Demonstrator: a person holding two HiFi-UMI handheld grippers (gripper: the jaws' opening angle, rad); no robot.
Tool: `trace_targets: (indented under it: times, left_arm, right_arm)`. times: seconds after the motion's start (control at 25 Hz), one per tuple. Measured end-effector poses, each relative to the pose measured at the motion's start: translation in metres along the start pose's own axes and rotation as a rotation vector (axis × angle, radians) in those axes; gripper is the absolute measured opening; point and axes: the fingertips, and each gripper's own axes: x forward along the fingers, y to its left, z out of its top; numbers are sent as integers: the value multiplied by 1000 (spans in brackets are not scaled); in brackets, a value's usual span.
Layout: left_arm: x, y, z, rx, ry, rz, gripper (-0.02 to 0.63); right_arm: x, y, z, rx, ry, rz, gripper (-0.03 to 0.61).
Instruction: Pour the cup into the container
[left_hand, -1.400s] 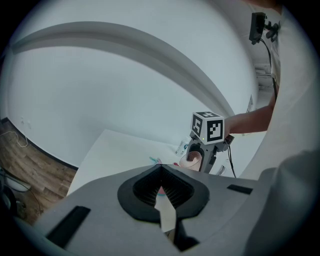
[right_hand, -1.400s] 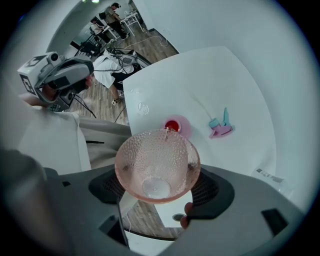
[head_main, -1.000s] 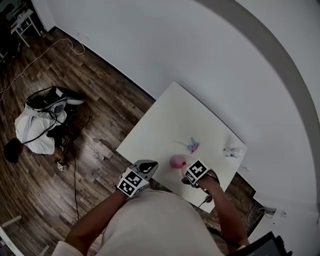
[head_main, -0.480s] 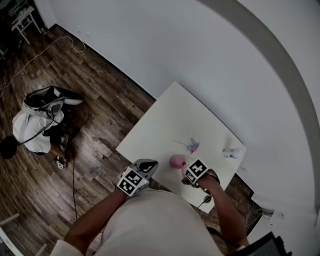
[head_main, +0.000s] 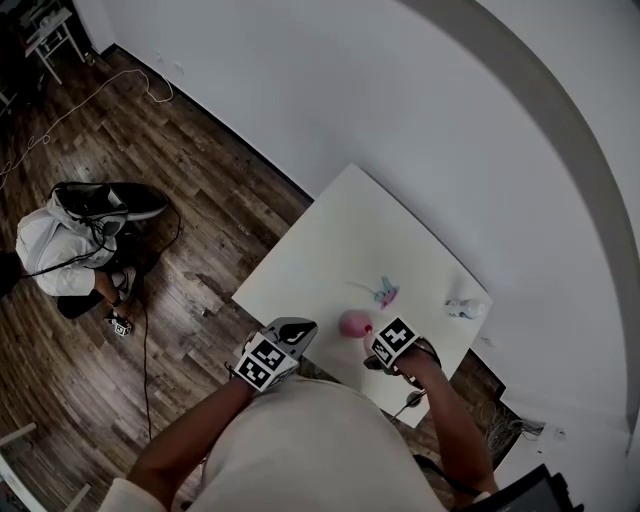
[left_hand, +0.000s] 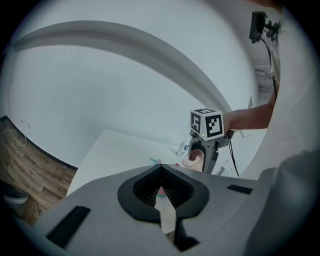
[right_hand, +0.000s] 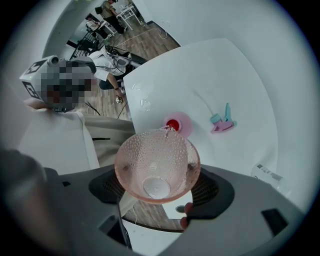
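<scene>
One pink, dimpled, translucent plastic cup (right_hand: 156, 157) pinched between right gripper (right_hand: 159, 187) jaws, apparently tipped, rim just beside small round pink container (right_hand: 176, 124) on white table (right_hand: 200, 70): a pouring hold. Red contents lie in container; cup looks empty, so pour probably near done. Left gripper (left_hand: 161, 187) jaws pressed together, nothing held, idle at table's near edge.

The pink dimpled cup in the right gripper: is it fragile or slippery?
The pink cup looks stiff and see-through, like glass or hard plastic, so probably brittle. Its tapered wall might slip from the right gripper, though the dimples may add grip.
</scene>
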Motion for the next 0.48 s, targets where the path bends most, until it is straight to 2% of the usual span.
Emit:
trace_targets:
  times: [0.48]
  left_arm:
    - [-2, 1, 7, -8, -14, -8, 12]
  right_arm:
    - [-6, 3, 2, 1, 25, 10, 377]
